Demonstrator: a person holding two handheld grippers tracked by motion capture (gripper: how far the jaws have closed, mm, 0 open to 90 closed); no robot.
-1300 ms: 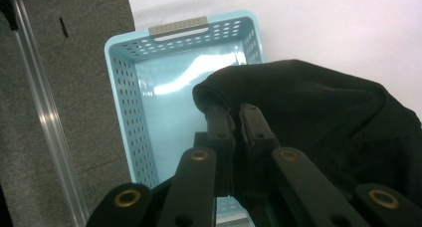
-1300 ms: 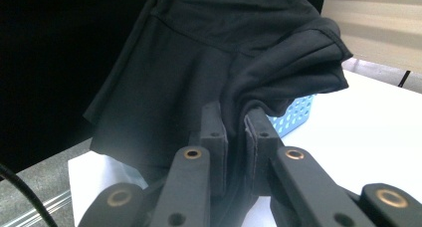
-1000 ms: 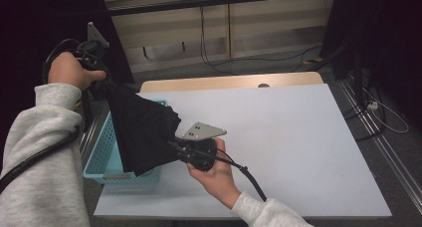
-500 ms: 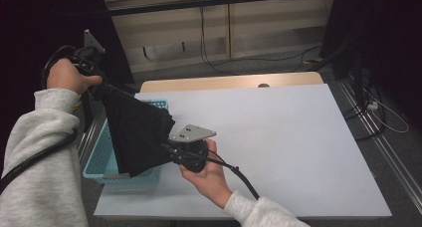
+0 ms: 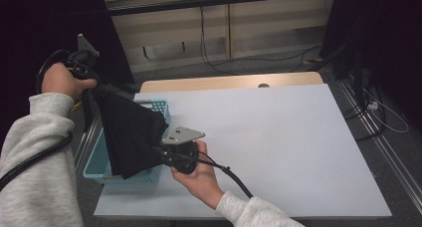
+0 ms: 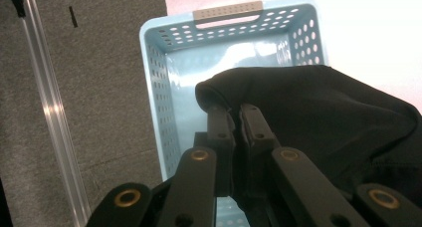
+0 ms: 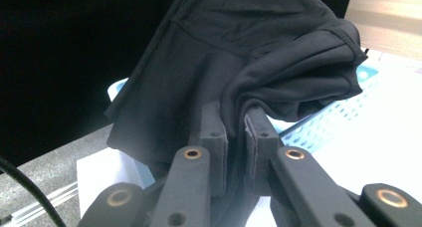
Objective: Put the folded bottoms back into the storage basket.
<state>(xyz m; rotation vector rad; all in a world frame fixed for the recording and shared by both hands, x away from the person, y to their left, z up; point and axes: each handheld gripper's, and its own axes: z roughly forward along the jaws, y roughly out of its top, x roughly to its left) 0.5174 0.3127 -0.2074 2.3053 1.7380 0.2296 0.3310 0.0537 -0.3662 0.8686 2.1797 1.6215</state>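
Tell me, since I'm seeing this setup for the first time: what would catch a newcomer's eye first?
The black garment stands out, stretched in the air between the left gripper, raised high at the table's left, and the right gripper, lower by the near edge; each is shut on the cloth. Right under it sits a light blue perforated basket, at the left edge of the white table.

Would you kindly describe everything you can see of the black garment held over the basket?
The black garment looks like soft, matte knit fabric with stitched seams and a hemmed edge. It hangs stretched and creased between the two tongs: the left tongs, raised high, pinch a bunched edge, and the right tongs, lower, clamp another fold. It drapes above the light blue perforated basket at the white table's left edge.
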